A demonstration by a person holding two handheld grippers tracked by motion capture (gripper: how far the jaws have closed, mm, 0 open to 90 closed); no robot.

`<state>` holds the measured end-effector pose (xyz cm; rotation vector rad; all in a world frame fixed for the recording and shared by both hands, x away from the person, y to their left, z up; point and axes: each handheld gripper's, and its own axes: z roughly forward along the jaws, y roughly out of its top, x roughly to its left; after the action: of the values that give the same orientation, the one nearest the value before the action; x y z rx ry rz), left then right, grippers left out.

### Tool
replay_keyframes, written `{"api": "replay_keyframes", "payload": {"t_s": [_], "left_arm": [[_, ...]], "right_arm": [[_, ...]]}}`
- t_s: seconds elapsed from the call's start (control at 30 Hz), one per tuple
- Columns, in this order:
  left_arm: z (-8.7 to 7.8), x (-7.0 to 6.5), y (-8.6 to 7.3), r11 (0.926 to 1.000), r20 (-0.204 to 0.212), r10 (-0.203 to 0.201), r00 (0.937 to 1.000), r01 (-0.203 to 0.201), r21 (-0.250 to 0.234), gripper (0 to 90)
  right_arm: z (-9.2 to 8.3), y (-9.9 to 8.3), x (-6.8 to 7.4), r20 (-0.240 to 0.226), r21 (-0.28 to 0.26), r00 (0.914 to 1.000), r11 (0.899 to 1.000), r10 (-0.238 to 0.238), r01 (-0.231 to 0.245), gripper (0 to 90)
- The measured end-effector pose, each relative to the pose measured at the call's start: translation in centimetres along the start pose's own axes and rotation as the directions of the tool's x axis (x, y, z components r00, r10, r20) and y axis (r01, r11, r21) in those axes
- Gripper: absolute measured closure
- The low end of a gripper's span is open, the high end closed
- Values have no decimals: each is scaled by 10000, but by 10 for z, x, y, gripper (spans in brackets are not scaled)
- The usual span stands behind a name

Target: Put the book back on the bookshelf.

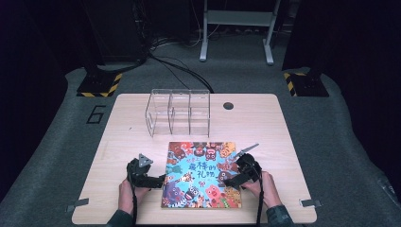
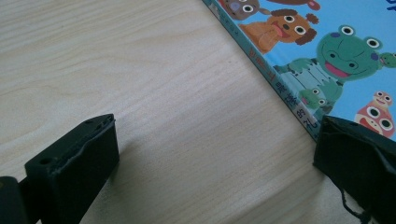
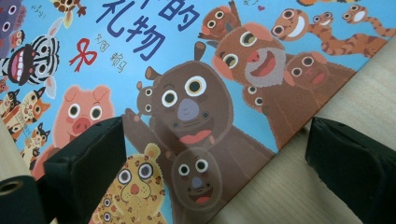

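Observation:
A picture book point(image 1: 201, 176) with cartoon animals on a blue cover lies flat on the wooden table point(image 1: 265, 123), near the front edge. My left gripper point(image 1: 161, 180) lies low at the book's left side and points at its spine. In the left gripper view the book point(image 2: 336, 60) sits at the upper right. My left gripper point(image 2: 217, 140) stands open there, one jaw over bare wood and the other at the spine edge. My right gripper point(image 1: 231, 182) reaches over the book's right edge. The right gripper point(image 3: 217, 140) is open, one jaw above the book point(image 3: 187, 70) cover and the other above the table.
A clear acrylic rack point(image 1: 177, 113) with three compartments stands empty behind the book. A dark round hole point(image 1: 228, 105) sits in the tabletop at the back right. The person's hands point(image 1: 269, 187) come in at the front edge. Cables and a metal stand point(image 1: 236, 28) are on the floor beyond.

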<state>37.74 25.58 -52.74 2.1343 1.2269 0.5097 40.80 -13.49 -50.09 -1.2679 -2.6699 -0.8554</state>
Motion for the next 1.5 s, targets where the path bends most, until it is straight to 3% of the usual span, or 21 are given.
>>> {"api": "replay_keyframes", "payload": {"t_s": [0.3, 0.37, 0.43, 0.47, 0.67, 0.8, 1.03, 1.17, 1.3, 1.33, 1.5], "left_arm": [[0, 0, 0, 10000, 1, -15, 10000, 15, -71, 0], [0, 1, 0, 9999, -32, 103, 9999, -103, -47, 0], [0, 1, 0, 9999, 1, 97, 10000, -97, -59, 0], [0, 1, 0, 9999, 17, 111, 9999, -111, -55, 0], [0, 1, 0, 9999, 19, 114, 9999, -114, -64, 0], [0, 1, 0, 9999, 20, 107, 9999, -107, -70, 0], [0, 2, 0, 9999, 43, 150, 9999, -150, -68, 0], [0, 2, 0, 9998, 61, 186, 9998, -185, -70, 0], [1, 1, 0, 9999, 108, 92, 9999, -91, -80, 0], [1, 1, 0, 9999, 104, 100, 9999, -99, -67, 0], [0, 2, 0, 9999, 140, 141, 9998, -141, 10, 0]], "right_arm": [[2, 6, 3, 97, 565, 9999, 9983, 107, -113, 21], [4, 8, 4, 111, 612, 9999, 9981, -52, 45, 4], [4, 7, 3, 56, 479, 9999, 9988, 96, -98, 2], [3, 6, 0, -270, 226, 9995, 9996, 147, -141, 0], [3, 2, -6, -850, -502, 9959, 9981, 301, -345, 5], [2, 0, -6, -719, -838, 9974, 9964, 101, -161, 29], [1, 5, -6, -670, -922, 9977, 9956, 117, -179, 37], [0, 8, -8, -683, -1130, 9974, 9931, 239, -315, 59], [-1, 17, -12, -1025, -1251, 9941, 9909, 363, -491, 90], [0, 19, -13, -993, -1335, 9948, 9903, 246, -378, 101], [-2, 30, -20, -997, -1519, 9934, 9858, 563, -711, 178]]}}
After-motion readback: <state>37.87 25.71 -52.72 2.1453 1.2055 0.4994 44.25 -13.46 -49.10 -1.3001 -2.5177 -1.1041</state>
